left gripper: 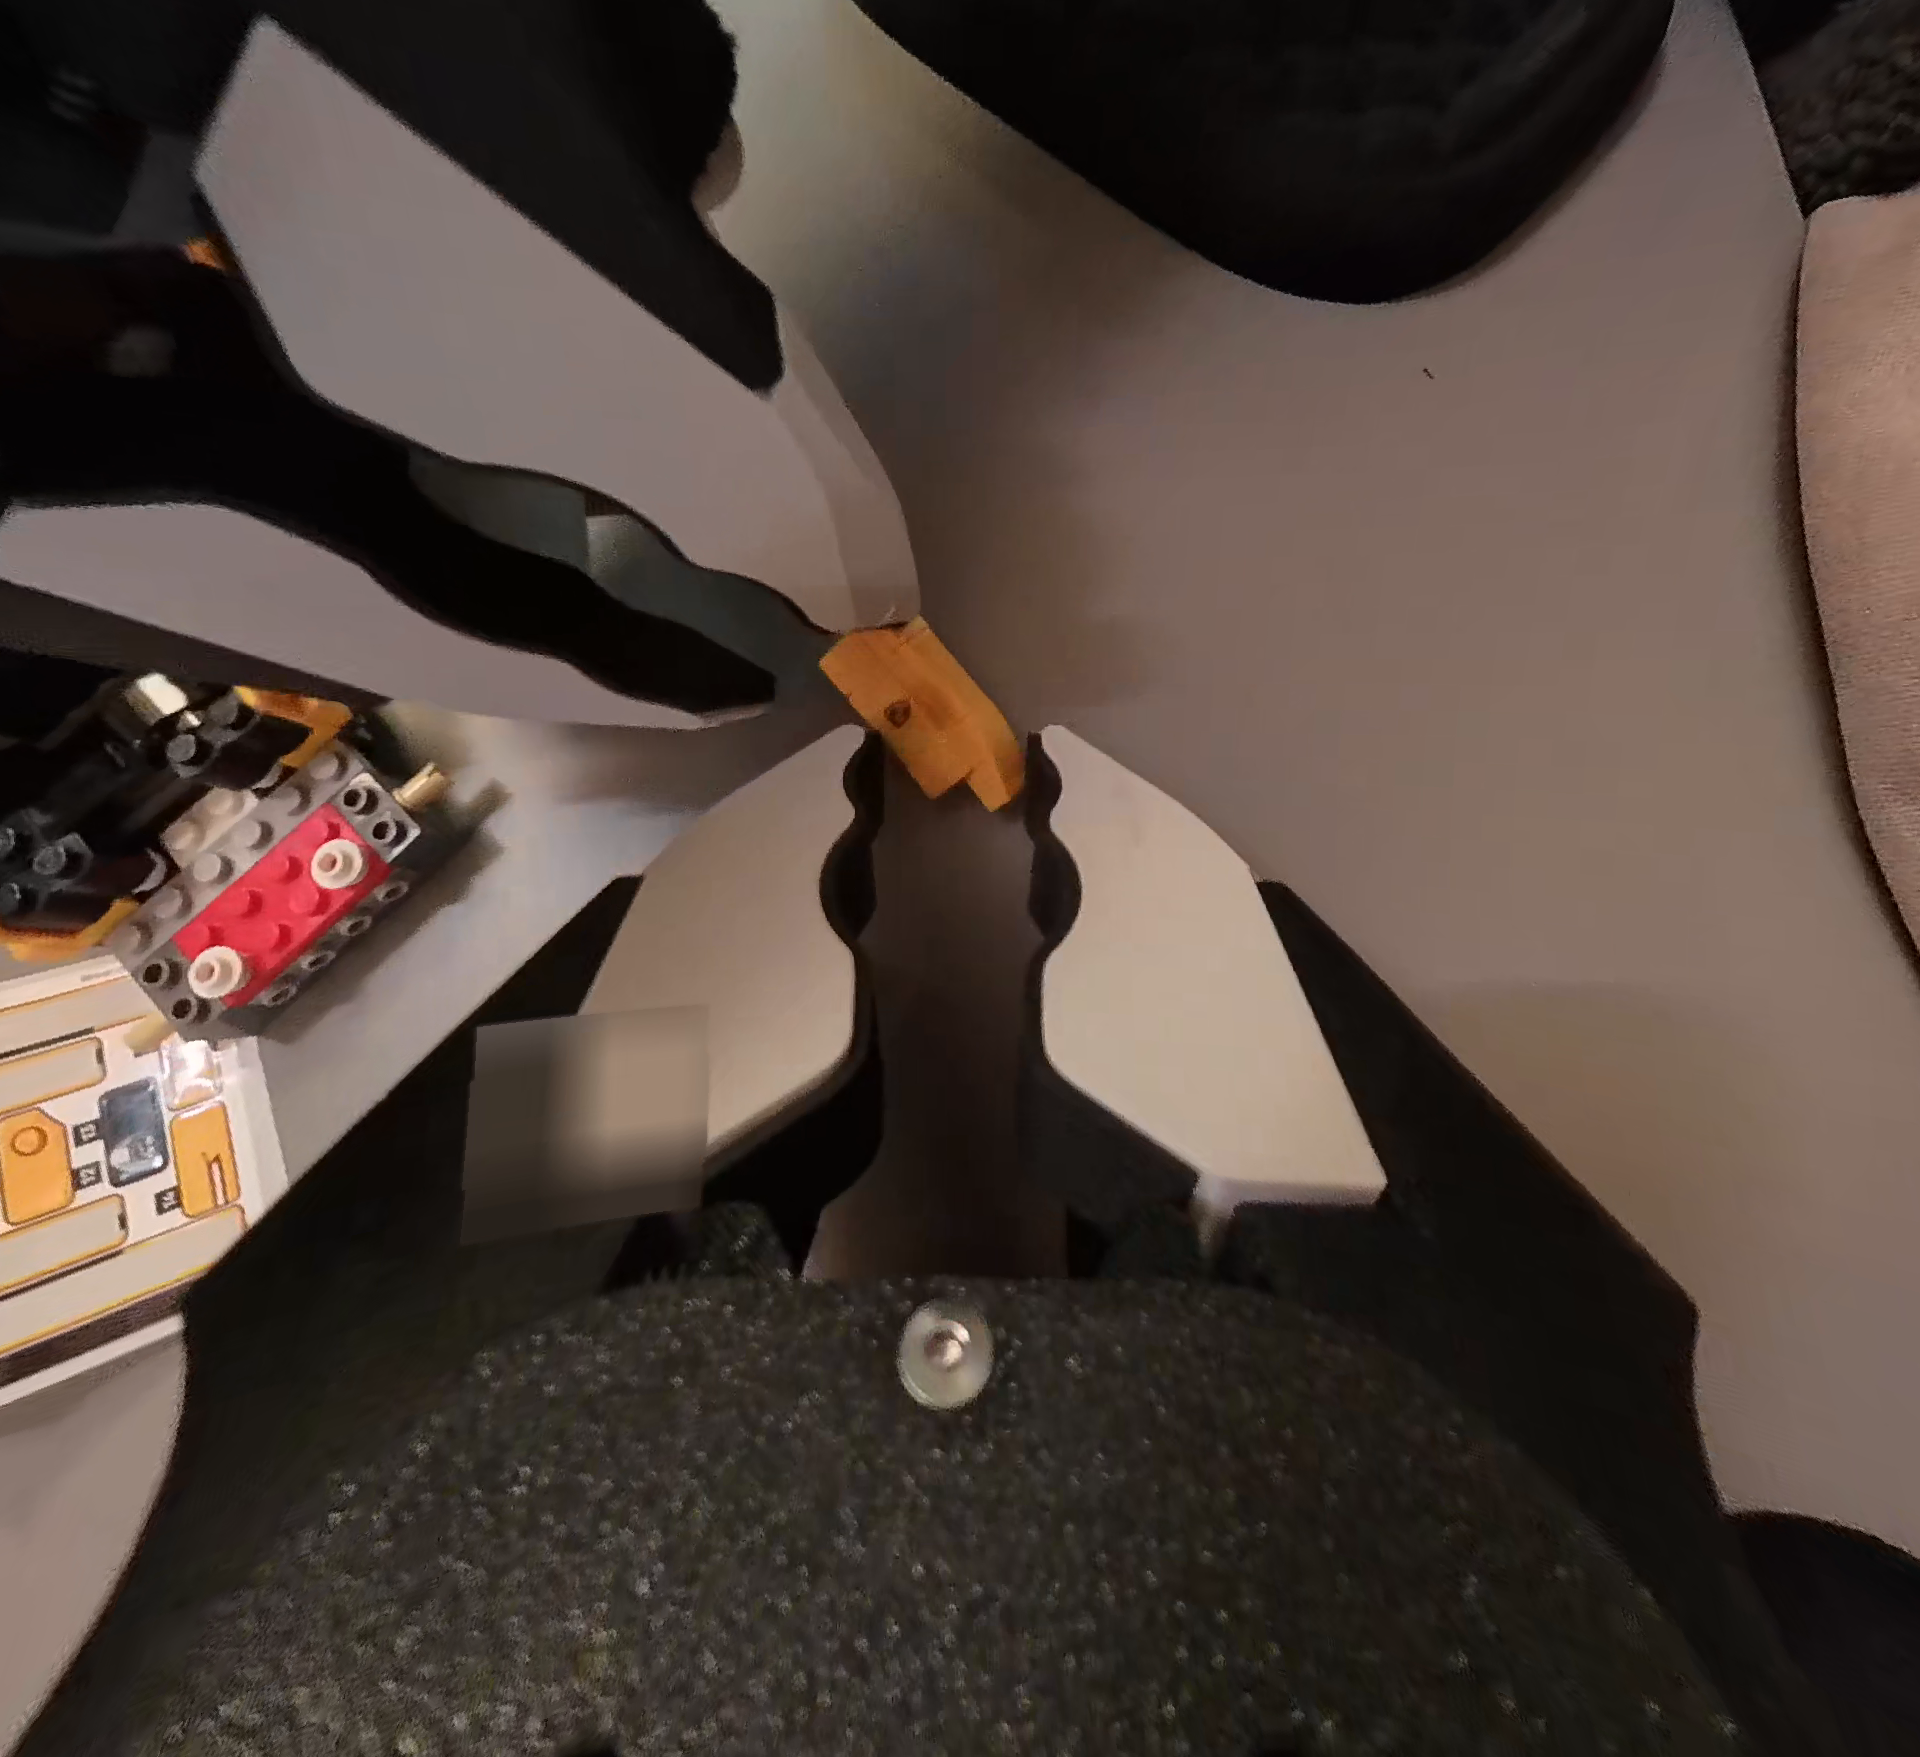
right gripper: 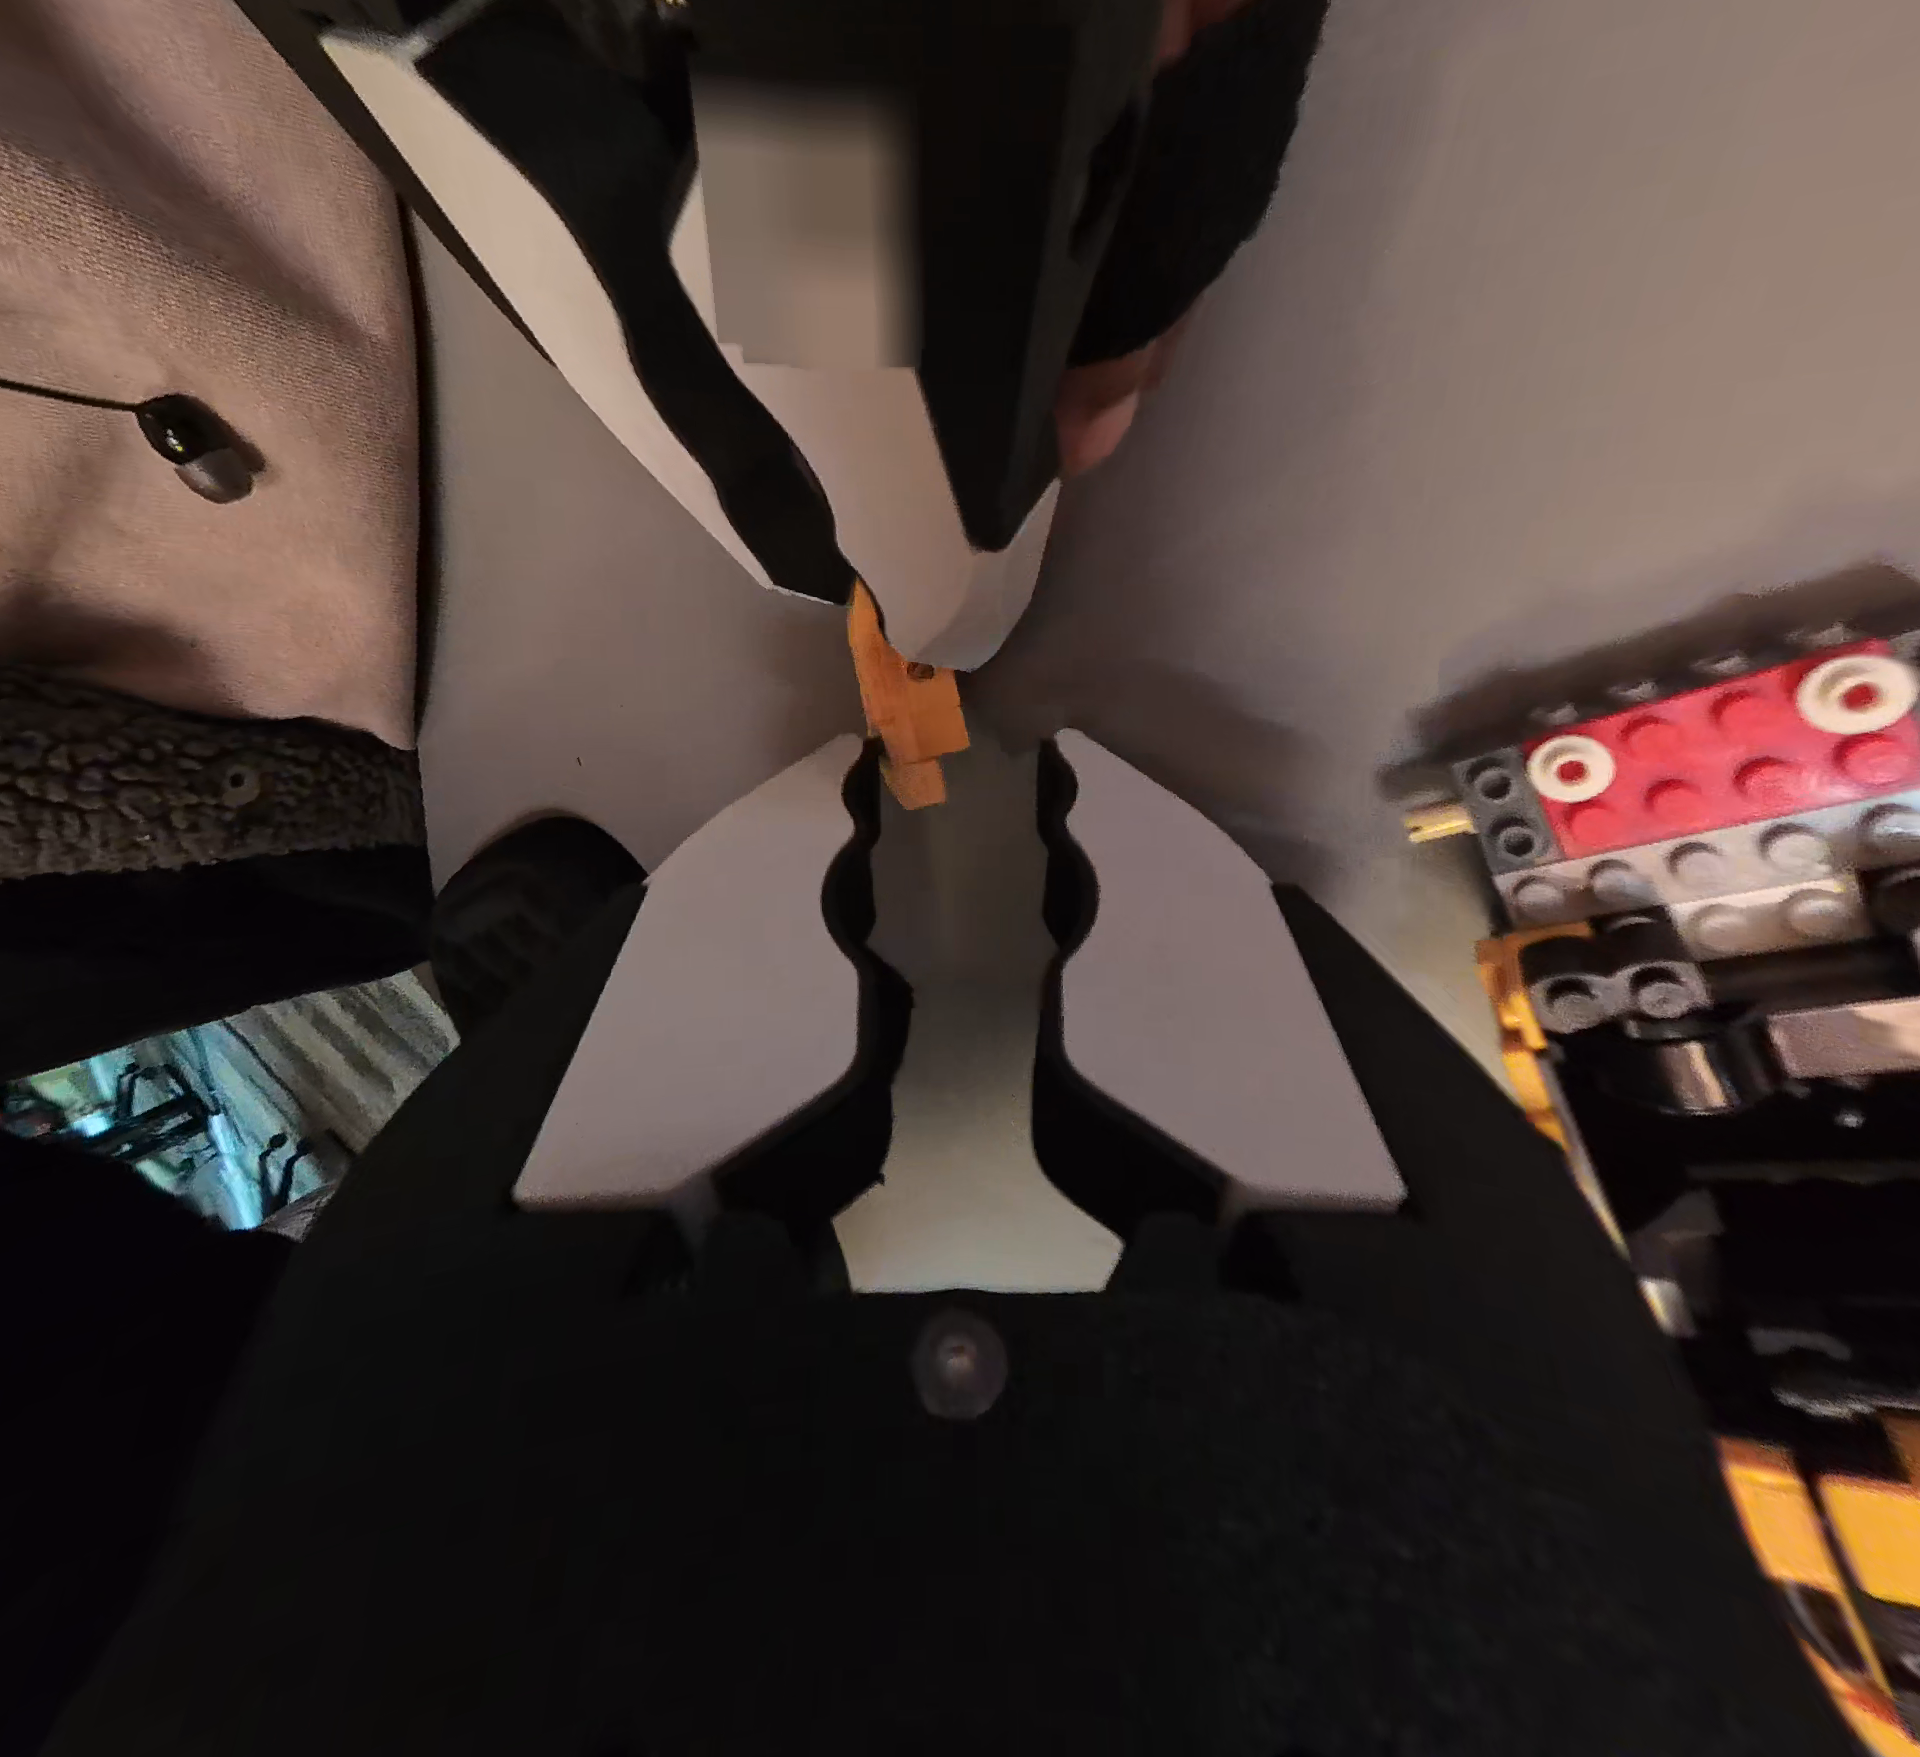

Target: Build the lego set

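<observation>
A small orange lego piece point(left gripper: 920, 720) hangs in the air between both grippers. My left gripper point(left gripper: 951, 751) is shut on it, with the piece spanning the gap between its tips. In the right wrist view the left gripper point(right gripper: 894, 637) comes in from the top and clamps the piece point(right gripper: 904, 710) at its upper end. My right gripper point(right gripper: 956, 757) is open. Its left fingertip touches the piece's lower end and its right fingertip stands apart from it. The partly built model point(left gripper: 281, 897), with a red plate, grey plates and black and orange parts, lies on the grey table and also shows in the right wrist view point(right gripper: 1704, 772).
A sticker sheet point(left gripper: 104, 1167) lies next to the model at the left. A large black soft object point(left gripper: 1247, 45) sits at the far side of the table point(left gripper: 1403, 616). Beige fabric point(right gripper: 208, 253) borders the table edge. A person's hand point(right gripper: 1101, 419) holds the left gripper.
</observation>
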